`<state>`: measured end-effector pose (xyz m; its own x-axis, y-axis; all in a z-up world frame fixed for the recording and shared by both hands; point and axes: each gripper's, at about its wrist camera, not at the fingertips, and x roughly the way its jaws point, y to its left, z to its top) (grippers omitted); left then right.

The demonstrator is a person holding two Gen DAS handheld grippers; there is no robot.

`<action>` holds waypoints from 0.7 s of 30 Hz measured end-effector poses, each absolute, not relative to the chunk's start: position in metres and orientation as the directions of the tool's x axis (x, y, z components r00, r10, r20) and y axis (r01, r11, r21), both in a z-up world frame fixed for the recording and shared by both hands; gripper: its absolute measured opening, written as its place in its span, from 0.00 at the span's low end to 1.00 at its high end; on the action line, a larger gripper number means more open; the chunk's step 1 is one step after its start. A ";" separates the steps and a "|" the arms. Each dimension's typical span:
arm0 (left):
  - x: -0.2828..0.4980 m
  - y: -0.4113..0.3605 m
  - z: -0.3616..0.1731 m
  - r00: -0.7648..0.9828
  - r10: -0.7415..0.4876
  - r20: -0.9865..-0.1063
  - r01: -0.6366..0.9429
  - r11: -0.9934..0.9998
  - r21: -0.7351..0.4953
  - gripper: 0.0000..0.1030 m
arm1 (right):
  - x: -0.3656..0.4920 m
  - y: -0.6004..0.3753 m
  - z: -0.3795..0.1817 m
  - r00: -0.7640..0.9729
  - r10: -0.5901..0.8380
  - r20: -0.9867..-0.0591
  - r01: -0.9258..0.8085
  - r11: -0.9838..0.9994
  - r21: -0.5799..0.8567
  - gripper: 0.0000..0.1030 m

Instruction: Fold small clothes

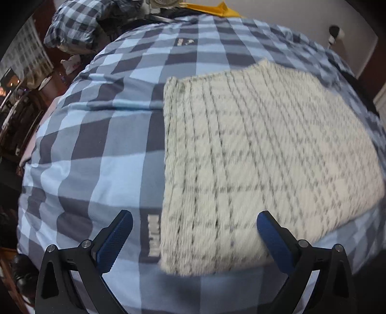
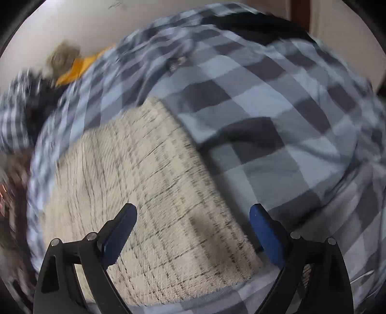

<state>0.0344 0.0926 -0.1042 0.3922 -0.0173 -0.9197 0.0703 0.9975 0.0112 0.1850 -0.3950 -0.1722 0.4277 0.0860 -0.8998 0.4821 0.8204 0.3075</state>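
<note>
A cream knitted garment with thin dark grid lines (image 1: 253, 157) lies folded flat as a rectangle on a blue-and-grey checked bedcover (image 1: 96, 157). My left gripper (image 1: 194, 223) is open and empty, held above the garment's near left corner. In the right wrist view the same garment (image 2: 149, 193) lies below and left of centre on the bedcover (image 2: 277, 120). My right gripper (image 2: 193, 216) is open and empty above the garment's near right corner. Both views are motion-blurred.
A crumpled checked pillow or cloth (image 1: 72, 24) and a yellow item (image 1: 217, 9) lie at the far end of the bed. Dark furniture (image 1: 17, 116) stands to the left. A pale wall (image 2: 72, 29) lies behind the bed.
</note>
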 end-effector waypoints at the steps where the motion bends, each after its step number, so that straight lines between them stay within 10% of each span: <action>1: 0.036 0.093 -0.103 0.395 -0.020 -0.918 0.059 0.998 0.004 1.00 | 0.184 -0.402 -0.178 0.426 0.137 -0.894 0.488 0.797 0.355 0.90; 10: 0.041 0.099 -0.109 0.372 -0.053 -0.927 0.044 0.998 -0.039 1.00 | 0.243 -0.390 -0.203 0.416 0.101 -0.904 0.407 0.868 0.285 0.89; 12: 0.043 0.100 -0.109 0.373 -0.054 -0.926 0.034 0.998 -0.045 1.00 | 0.254 -0.383 -0.215 0.375 0.129 -0.918 0.389 0.877 0.282 0.51; 13: 0.044 0.102 -0.108 0.377 -0.051 -0.925 0.026 0.999 -0.044 1.00 | 0.256 -0.385 -0.223 0.341 0.141 -0.929 0.398 0.874 0.278 0.02; 21: 0.046 0.136 -0.091 0.449 0.030 -0.893 -0.093 0.996 -0.014 1.00 | 0.208 -0.445 -0.188 0.509 0.164 -0.845 0.488 0.754 0.440 0.01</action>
